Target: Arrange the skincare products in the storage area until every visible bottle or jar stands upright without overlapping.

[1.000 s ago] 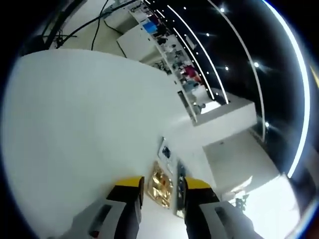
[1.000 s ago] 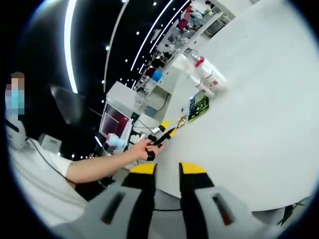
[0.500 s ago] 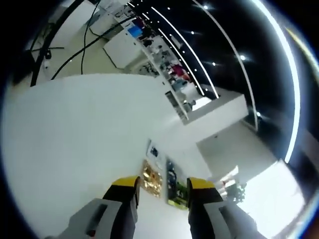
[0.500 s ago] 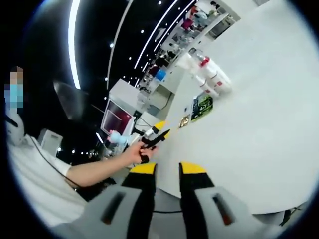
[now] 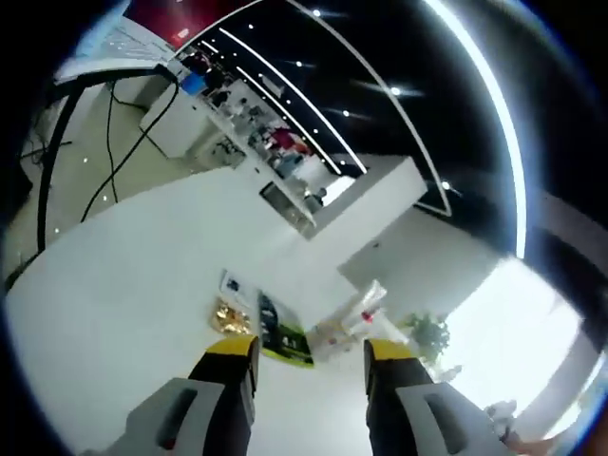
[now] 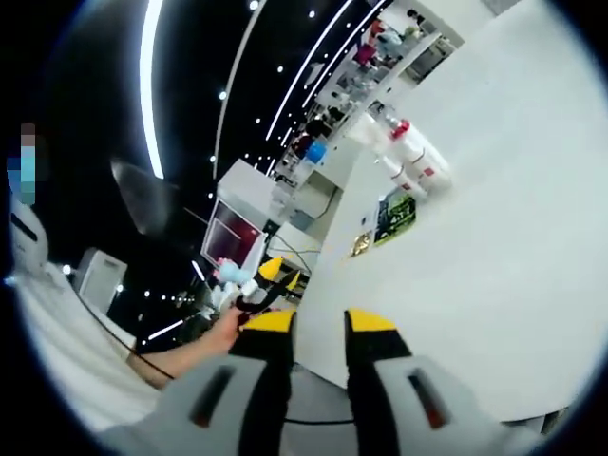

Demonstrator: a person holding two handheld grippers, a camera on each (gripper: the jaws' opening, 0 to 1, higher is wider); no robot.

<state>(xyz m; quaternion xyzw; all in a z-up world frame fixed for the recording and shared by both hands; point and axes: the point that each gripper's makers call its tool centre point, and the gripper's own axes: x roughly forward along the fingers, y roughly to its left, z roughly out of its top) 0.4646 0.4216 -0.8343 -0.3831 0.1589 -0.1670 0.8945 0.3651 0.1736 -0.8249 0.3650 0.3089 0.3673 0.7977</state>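
Left gripper view: left tongs (image 5: 304,356) stood open and empty above the white counter (image 5: 123,304). Ahead of them, in a row left to right, lay a gold sachet (image 5: 228,315), a dark green packet (image 5: 283,334) and white bottles (image 5: 356,318) lying on their sides, a potted plant (image 5: 427,332) beyond. Right gripper view: a hand (image 6: 223,332) held the left tongs (image 6: 271,275) off the counter's edge; right tongs (image 6: 318,328) open, empty; green packet (image 6: 394,214) and toppled red-capped white bottles (image 6: 408,157) lay well ahead on the counter (image 6: 494,256).
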